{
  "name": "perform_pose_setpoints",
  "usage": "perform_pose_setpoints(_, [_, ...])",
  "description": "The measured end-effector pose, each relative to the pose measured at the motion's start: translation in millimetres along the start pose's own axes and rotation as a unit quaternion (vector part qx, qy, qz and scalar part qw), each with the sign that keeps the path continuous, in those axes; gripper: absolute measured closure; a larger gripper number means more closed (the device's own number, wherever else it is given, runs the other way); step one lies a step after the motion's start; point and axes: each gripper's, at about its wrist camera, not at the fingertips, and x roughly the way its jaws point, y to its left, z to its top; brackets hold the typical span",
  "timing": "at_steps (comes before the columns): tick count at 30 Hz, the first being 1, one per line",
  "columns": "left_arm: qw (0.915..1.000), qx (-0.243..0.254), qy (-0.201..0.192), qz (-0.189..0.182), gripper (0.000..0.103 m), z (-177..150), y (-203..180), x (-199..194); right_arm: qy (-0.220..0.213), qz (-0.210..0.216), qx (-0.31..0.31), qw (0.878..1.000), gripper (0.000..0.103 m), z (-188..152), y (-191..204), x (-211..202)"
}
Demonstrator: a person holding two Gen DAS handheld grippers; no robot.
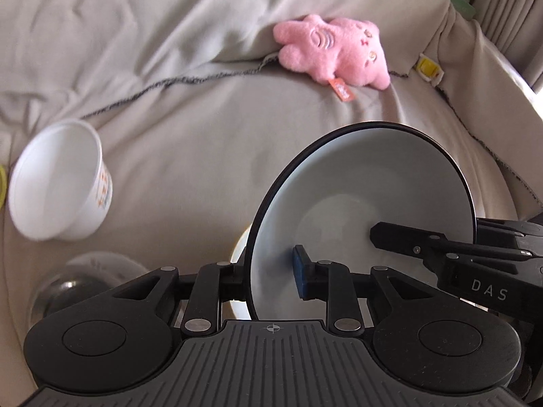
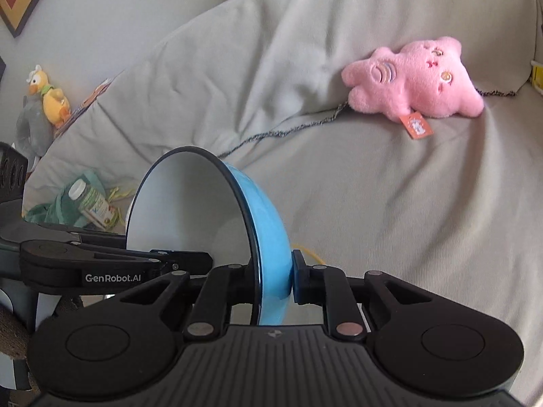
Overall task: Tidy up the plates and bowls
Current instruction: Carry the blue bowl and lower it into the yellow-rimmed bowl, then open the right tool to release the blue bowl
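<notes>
A blue bowl with a white inside and dark rim is held on edge above the sofa, seen in the left wrist view (image 1: 366,200) and the right wrist view (image 2: 268,234). My left gripper (image 1: 271,276) is shut on its wall near the rim. My right gripper (image 2: 271,278) is shut on the opposite side of the rim; its finger shows inside the bowl in the left view (image 1: 407,240). A white paper cup (image 1: 57,183) lies tilted at the left. A pale bowl rim (image 1: 239,251) peeks out behind the blue bowl. A clear glass bowl (image 1: 78,281) sits low left.
A pink plush toy (image 1: 334,51) lies at the sofa back, also in the right view (image 2: 417,81). A small bottle on a green bag (image 2: 88,203) lies at the left. A yellow duck toy (image 2: 47,95) stands beyond the sofa arm.
</notes>
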Motion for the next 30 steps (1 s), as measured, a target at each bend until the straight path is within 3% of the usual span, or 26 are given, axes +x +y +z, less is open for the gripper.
perform_pose_setpoints(8, [0.9989,0.021,0.026,0.033,0.077,-36,5,25,0.042,0.009,0.021,0.999,0.086,-39,-11,38])
perform_pose_setpoints(13, [0.9976,0.045,0.016,0.050,0.079,-44,-1,27,0.040,0.020,0.034,0.998,0.084,-45,-17,47])
perform_pose_setpoints(17, [0.9965,0.058,0.006,0.060,0.080,-45,-6,31,0.029,0.003,0.032,0.999,0.082,-47,-17,52])
perform_pose_setpoints(30, [0.9984,0.036,-0.010,0.043,0.083,-43,-2,26,0.015,-0.011,0.013,1.000,0.080,-50,-20,52])
